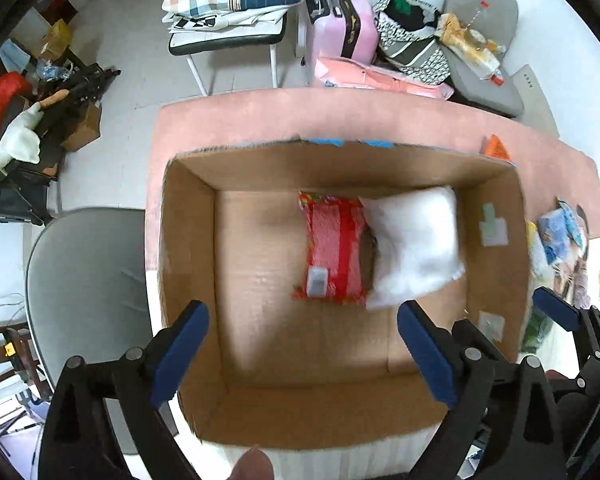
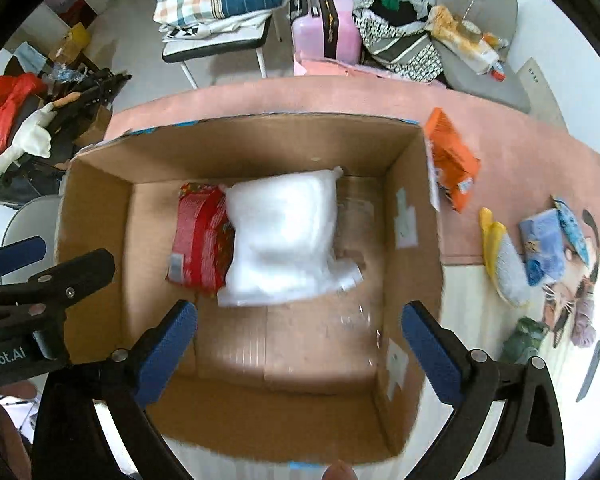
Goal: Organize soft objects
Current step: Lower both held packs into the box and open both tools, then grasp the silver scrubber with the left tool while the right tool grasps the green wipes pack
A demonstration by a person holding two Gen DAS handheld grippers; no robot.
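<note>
Standing open on the tabletop (image 2: pixel 520 152), the cardboard box (image 2: pixel 260 140) already holds a white pillow (image 2: pixel 284 236) against a red pack (image 2: pixel 200 240); an orange packet (image 2: pixel 452 160) and other soft items near the right edge remain outside. Both the left gripper (image 1: pixel 302 354) and right gripper (image 2: pixel 298 350) hang wide and empty.

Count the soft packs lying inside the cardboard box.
2. A red pack lies on the floor of the cardboard box, and a white pack sits beside it, overlapping its edge. Anything beneath them would be hidden.
</note>
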